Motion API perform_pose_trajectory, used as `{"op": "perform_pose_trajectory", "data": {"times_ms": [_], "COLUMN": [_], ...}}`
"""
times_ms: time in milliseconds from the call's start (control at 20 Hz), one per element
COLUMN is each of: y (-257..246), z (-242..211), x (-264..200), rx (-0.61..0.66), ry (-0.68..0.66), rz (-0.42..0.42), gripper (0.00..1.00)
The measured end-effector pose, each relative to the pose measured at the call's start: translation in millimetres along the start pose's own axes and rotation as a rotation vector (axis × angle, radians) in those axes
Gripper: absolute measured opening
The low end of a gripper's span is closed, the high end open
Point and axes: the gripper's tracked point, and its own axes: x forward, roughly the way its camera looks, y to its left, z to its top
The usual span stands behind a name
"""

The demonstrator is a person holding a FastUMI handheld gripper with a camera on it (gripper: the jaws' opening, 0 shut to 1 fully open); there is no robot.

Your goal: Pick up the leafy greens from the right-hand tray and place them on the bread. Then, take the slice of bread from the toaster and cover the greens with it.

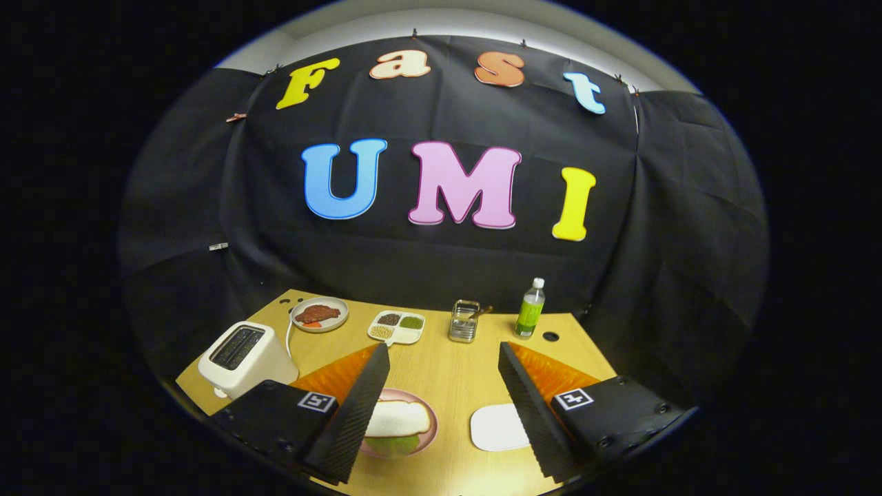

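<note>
**Bread on greens, fingers spread and empty**

The gripper [441,413] hangs above the near edge of the worktop [448,372], both fingers wide apart, nothing between them: released.

The slice of bread [398,417] lies flat on the pink plate [428,413] at the near edge, just inside the left finger, which covers part of it. Its long axis runs roughly along the near edge. The leafy greens [394,445] show as a green fringe under the bread's near side.

The white tray [497,427] sits bare at the near edge, touching the right finger's inner side in view. The toaster [244,358] stands at the worktop's left edge, slots up; whether anything is in them cannot be told.

Along the far edge: a plate of meat [319,314] toward the left corner, a divided dish [397,326] with small heaps, a metal holder [465,321], a green bottle [530,309] with a white cap. Its label is too small to read.

The worktop is light wood with a round hole [550,337] near the bottle. Black cloth walls the booth.
</note>
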Motion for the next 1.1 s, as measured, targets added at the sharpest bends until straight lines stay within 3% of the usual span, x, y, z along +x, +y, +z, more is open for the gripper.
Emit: {"op": "perform_pose_trajectory", "data": {"times_ms": [350,550,1100], "y": [-18.6,-27.7,-63.3], "z": [52.3,59.5,61.9], "x": [-19.8,-25.5,-43.7], "rx": [-0.073,-0.021,0.108], "ry": [-0.145,-0.157,-0.149], "rz": [0.085,0.135,0.079], "gripper": [0.98,0.98,0.98]}}
